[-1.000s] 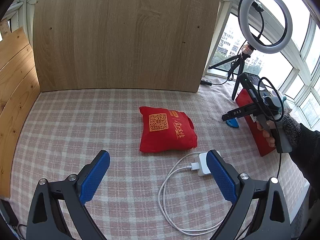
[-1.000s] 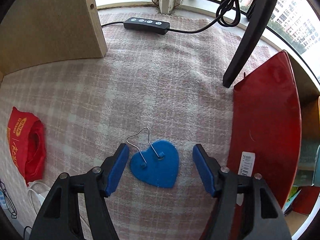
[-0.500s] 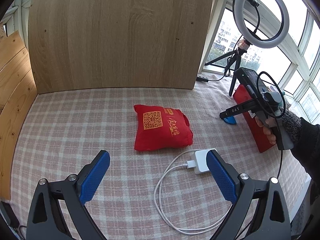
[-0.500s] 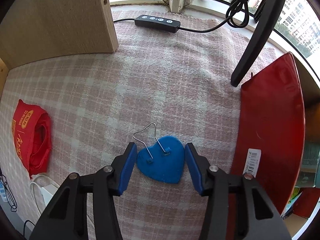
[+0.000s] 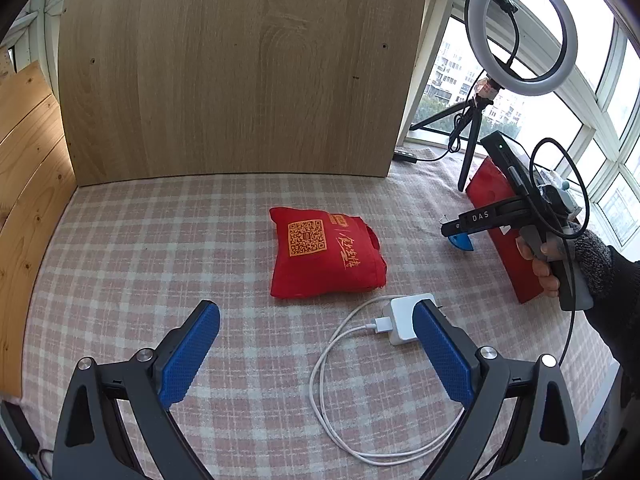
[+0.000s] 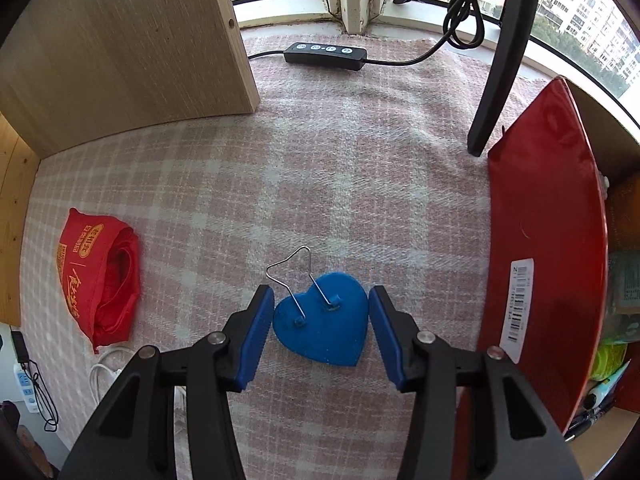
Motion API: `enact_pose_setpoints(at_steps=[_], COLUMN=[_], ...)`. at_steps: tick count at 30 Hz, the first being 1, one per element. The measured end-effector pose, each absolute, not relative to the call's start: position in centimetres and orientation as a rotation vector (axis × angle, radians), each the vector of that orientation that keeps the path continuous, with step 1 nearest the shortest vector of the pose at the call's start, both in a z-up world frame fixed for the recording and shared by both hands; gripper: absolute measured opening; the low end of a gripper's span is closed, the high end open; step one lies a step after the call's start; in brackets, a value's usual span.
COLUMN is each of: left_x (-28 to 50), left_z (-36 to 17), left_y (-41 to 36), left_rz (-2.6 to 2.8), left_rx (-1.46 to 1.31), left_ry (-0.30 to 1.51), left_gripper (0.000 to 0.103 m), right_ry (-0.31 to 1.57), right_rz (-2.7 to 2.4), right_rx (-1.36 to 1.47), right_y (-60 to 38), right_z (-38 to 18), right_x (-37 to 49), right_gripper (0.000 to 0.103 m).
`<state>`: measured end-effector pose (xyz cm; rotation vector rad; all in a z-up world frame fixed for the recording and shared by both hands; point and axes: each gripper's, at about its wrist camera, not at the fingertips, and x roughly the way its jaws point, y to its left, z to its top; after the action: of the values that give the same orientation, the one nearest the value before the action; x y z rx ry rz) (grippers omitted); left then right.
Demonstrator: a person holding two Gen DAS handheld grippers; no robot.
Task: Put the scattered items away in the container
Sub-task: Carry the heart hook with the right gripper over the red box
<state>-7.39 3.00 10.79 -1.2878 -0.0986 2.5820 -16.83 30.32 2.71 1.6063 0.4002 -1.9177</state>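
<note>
While the right claw (image 6: 321, 326) grips the blue heart clip (image 6: 322, 322) by its two sides above the checked table (image 6: 340, 184), beside the red container (image 6: 548, 240), the left claw (image 5: 316, 350) hangs released near the charger (image 5: 402, 318) and red bag (image 5: 322, 254).

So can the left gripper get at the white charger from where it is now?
Probably yes. The left gripper is open, and the white charger lies on the checked cloth just by its right finger, with nothing on top. Only its own cable trails alongside.

One bag (image 5: 324, 256), one charger (image 5: 404, 318), one clip (image 6: 322, 320)
</note>
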Motion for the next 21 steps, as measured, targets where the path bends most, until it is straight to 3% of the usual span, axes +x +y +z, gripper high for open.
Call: enact_pose_setpoints(at_steps=[9,14,16,21], left_x=[-6.8,-6.8,-6.8,-7.0], left_z=[11.6,12.0,12.1,11.9], left_y=[3.8,4.3,4.5,5.4], left_rz=[2.574,2.569,2.567,2.548], left_rx=[-1.276,-1.266,-1.264,-1.27], left_ry=[-0.065,-0.056,-0.051,-0.044], left_gripper=[0.097,0.097,0.097,0.097], right_ry=[0.164,0.041,0.01,0.0], right_rz=[-1.934,-2.029,-2.095,-2.291], right_rx=[1.489,1.41,1.406,1.494], right_y=[36.7,38.2,39.8,45.2], right_z=[6.2,16.0,17.5,17.1], right_x=[-13.6,-17.1,-19.9,-21.5], right_gripper=[0.048,0.048,0.048,0.048])
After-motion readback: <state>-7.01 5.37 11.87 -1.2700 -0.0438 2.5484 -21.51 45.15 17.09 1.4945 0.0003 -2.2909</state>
